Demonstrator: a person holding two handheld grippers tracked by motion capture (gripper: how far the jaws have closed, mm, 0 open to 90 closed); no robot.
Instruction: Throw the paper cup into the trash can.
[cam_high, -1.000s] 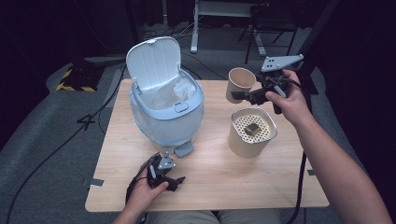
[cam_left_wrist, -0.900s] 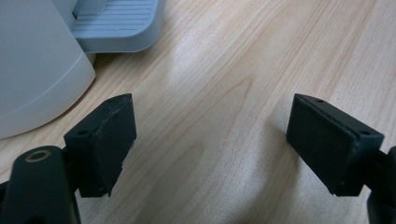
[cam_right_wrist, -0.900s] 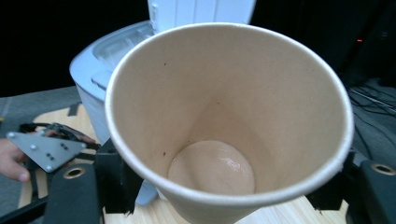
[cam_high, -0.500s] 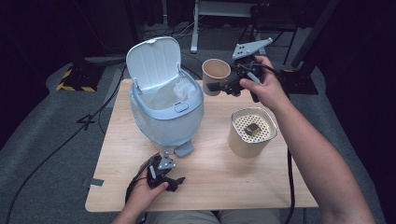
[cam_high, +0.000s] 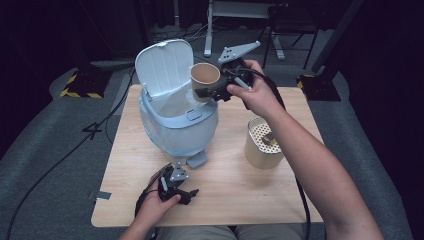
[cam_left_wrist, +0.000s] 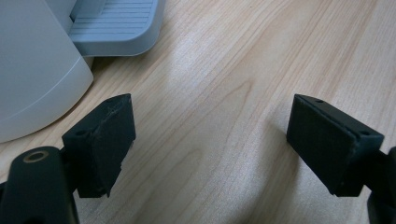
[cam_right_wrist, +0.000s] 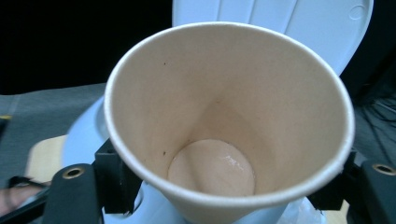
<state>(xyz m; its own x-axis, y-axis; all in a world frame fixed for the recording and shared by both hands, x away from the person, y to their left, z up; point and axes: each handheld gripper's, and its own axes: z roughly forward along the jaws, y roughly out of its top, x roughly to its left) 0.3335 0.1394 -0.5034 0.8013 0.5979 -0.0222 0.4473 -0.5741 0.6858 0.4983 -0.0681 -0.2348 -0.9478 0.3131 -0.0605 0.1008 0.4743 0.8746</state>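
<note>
Right gripper (cam_high: 204, 93) clamped on a tan paper cup (cam_high: 205, 79), cup held upright in the air above the open pale blue pedal bin (cam_high: 175, 125) toward the table's (cam_high: 235, 200) far edge, left gripper (cam_high: 189, 194) with jaws spread and nothing between them, resting near the table's near edge.

A matt paper cup (cam_high: 205, 80), a smooth plastic bin (cam_high: 175, 120), a pale wood-grain table (cam_high: 240, 190).

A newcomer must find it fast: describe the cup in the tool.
Start at the pale blue pedal bin with its lid up. Over its right rim the right tool grips a tan paper cup. It is empty and lifted, unlike the perforated-top canister on the table.
</note>
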